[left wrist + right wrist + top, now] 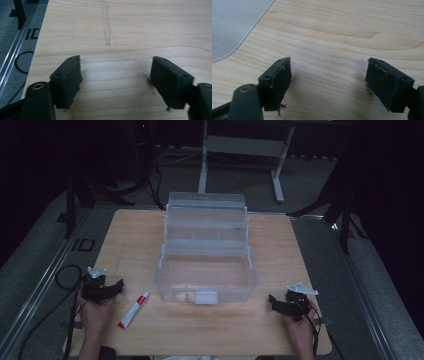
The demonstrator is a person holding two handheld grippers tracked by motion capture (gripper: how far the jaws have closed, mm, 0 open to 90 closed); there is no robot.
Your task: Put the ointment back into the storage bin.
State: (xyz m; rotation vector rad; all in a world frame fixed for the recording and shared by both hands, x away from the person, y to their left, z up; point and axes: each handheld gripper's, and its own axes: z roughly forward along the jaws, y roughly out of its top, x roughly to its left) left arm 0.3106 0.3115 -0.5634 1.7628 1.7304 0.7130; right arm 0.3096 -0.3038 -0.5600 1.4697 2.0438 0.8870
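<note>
On the wooden counter (280,330) stands a clear plastic box (205,270), open, with its stepped trays folded back toward the far edge. A small tube (133,310) with a red cap lies flat on the counter just beside the box, near its front left corner, not touching it.

The left gripper (119,285) rests low at the near left part of the counter, held by the person's left hand (95,312). It is near the tube but apart from it. In the left gripper view its fingers (68,77) are spread wide, and between them there is only bare wood.

The right gripper (272,301) sits at the near right side, held by the right hand (301,327), close to the front right corner of the box. In the right gripper view its fingers (278,77) are also spread, with nothing between them, and a rounded corner of the box (229,25) appears at upper left.
</note>
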